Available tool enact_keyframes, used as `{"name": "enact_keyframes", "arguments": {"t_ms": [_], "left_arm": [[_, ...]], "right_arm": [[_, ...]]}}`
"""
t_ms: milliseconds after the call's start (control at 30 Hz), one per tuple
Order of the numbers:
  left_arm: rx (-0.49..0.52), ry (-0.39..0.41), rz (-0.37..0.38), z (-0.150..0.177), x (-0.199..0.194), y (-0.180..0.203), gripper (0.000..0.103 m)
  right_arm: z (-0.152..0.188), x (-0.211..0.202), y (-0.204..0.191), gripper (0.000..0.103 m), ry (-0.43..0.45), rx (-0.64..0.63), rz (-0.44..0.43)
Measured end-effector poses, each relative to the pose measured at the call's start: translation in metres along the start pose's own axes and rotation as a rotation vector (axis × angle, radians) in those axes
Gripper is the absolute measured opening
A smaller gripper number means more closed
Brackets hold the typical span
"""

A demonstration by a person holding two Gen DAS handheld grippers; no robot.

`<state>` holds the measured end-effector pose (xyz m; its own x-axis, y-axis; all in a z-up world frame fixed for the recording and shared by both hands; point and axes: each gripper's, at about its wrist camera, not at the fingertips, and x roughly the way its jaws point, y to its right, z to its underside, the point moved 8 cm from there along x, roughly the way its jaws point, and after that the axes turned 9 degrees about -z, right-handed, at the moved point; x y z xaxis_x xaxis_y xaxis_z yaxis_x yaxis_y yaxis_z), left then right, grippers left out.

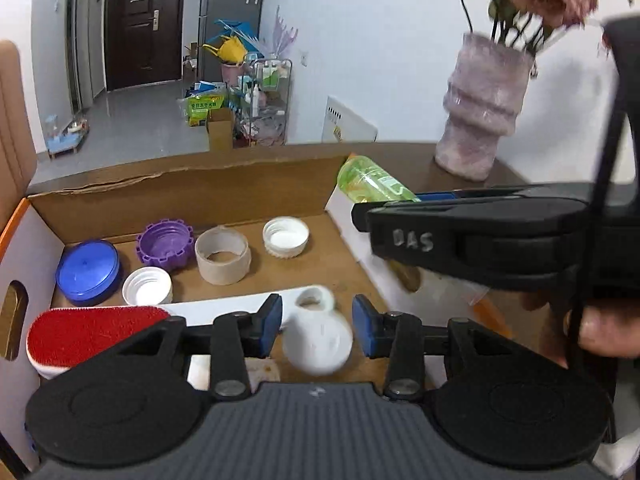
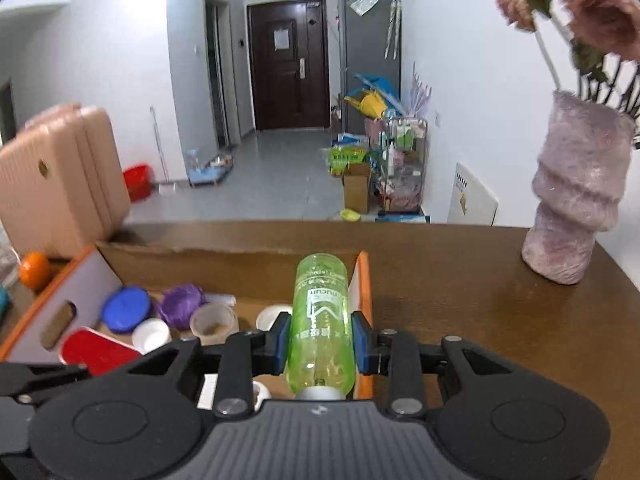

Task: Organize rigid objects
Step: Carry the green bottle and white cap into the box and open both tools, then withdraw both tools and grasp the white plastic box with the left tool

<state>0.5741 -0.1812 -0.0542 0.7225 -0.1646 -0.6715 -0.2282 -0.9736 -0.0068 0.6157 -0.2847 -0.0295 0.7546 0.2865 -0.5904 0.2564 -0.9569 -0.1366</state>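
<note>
My left gripper [image 1: 317, 326] hangs low over the open cardboard box [image 1: 180, 196]. A white ring-topped lid [image 1: 318, 340], blurred, fills the gap between its blue pads [image 1: 270, 324], so it looks shut on it. My right gripper [image 2: 321, 340] is shut on a green plastic bottle [image 2: 320, 320] that lies along its fingers, cap end towards the camera, above the box's right wall [image 2: 362, 280]. In the left wrist view the right gripper [image 1: 360, 216] reaches in from the right with the bottle [image 1: 372, 184].
In the box lie a blue lid [image 1: 86, 272], a purple cap [image 1: 164, 246], a tape roll [image 1: 222, 254], two white caps [image 1: 286, 236] and a red lint brush [image 1: 92, 330]. A pink vase [image 2: 572, 200] stands on the brown table [image 2: 460, 280] at right; an orange [image 2: 34, 270] lies left.
</note>
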Motion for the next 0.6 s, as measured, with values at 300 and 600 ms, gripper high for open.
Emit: {"name": "enact_keyframes", "arguments": {"t_ms": [300, 600], "left_arm": [[-0.018, -0.014, -0.026, -0.009, -0.015, -0.025, 0.058], [0.114, 0.327, -0.275, 0.003, -0.169, -0.078, 0.086]], "right_arm": [[0.004, 0.008, -0.006, 0.029, 0.004, -0.077, 0.045], [0.003, -0.104, -0.036, 0.068, 0.199, -0.085, -0.089]]}}
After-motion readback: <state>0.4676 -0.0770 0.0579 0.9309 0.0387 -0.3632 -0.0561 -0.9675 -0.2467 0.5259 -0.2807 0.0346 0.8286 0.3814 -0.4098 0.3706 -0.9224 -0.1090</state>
